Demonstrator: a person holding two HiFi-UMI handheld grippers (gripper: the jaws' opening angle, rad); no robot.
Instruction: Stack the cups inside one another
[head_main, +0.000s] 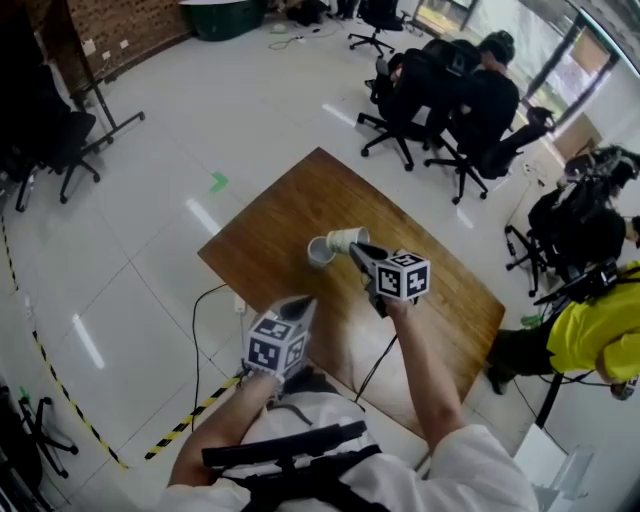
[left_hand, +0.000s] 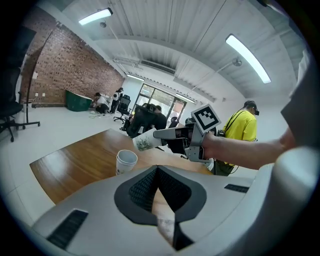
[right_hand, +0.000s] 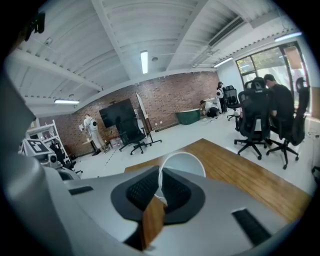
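Cup (right_hand: 185, 164) rim pinched in right tongs (right_hand: 161, 182), left tongs (left_hand: 157, 172) closed empty, second cup (left_hand: 126, 162) upright, unseen in right gripper view.

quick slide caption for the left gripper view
Right tool holds a printed cup sideways near the upright cup on the wooden table.

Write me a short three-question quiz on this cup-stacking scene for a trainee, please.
1. True or false: the right gripper grips a paper cup by its rim.
2. Where is the other cup? A) upright on the wooden table; B) lying on its side; C) on the floor.
3. Fill in: the left gripper holds ____.
Key: 1 true; 2 A; 3 nothing.
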